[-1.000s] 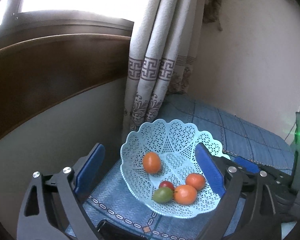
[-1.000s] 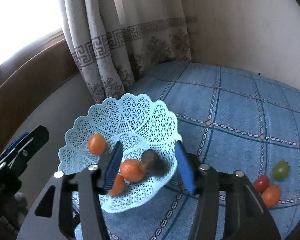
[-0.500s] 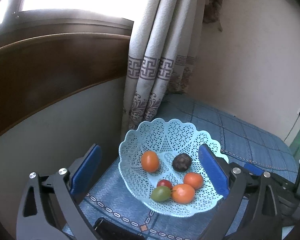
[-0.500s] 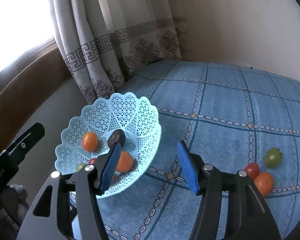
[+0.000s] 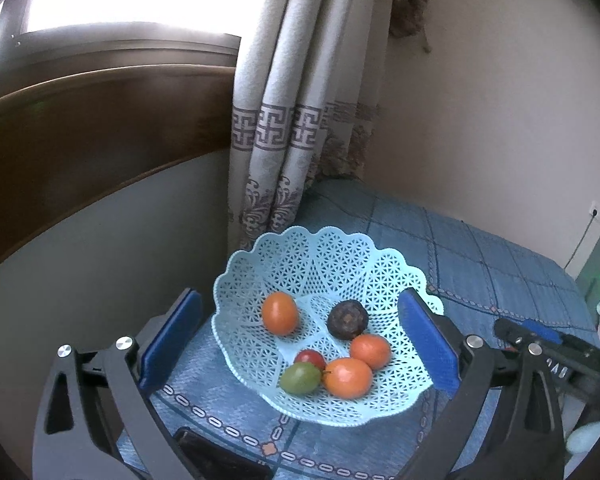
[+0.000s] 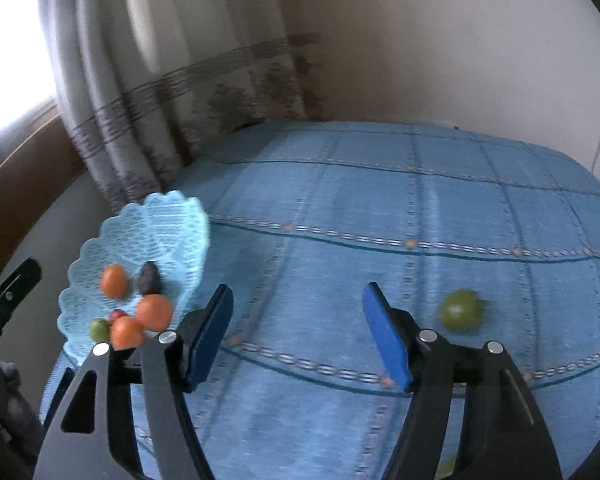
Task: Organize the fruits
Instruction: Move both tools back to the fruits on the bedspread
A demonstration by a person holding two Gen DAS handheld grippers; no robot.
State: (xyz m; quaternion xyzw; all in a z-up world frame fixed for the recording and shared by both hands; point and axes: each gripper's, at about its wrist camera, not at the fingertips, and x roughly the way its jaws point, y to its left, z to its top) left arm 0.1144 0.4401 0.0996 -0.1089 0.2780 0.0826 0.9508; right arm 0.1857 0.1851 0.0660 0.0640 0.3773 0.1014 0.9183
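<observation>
Pale-blue lattice plastic forms the scalloped basket (image 5: 324, 256), which sits on the blue checked cloth (image 6: 380, 200) near the patterned curtain (image 5: 284, 128); inside it lie three orange fruits, one apart at the back left (image 5: 280, 313) and two at the front (image 5: 347, 377), with a dark wrinkled fruit (image 5: 347, 319) just behind them, a small red fruit (image 5: 309, 357) and a green fruit (image 5: 300, 377) touching at the front; the left gripper (image 5: 298, 338) hangs with its blue pads spread wide on either side of the basket, gripping nothing; the right gripper (image 6: 296, 336) is over bare cloth to the right of the basket, its pads also well apart and empty; another green fruit (image 6: 461, 312) lies on the cloth just beyond the right pad, well apart from the basket; the right wrist view is blurred.
</observation>
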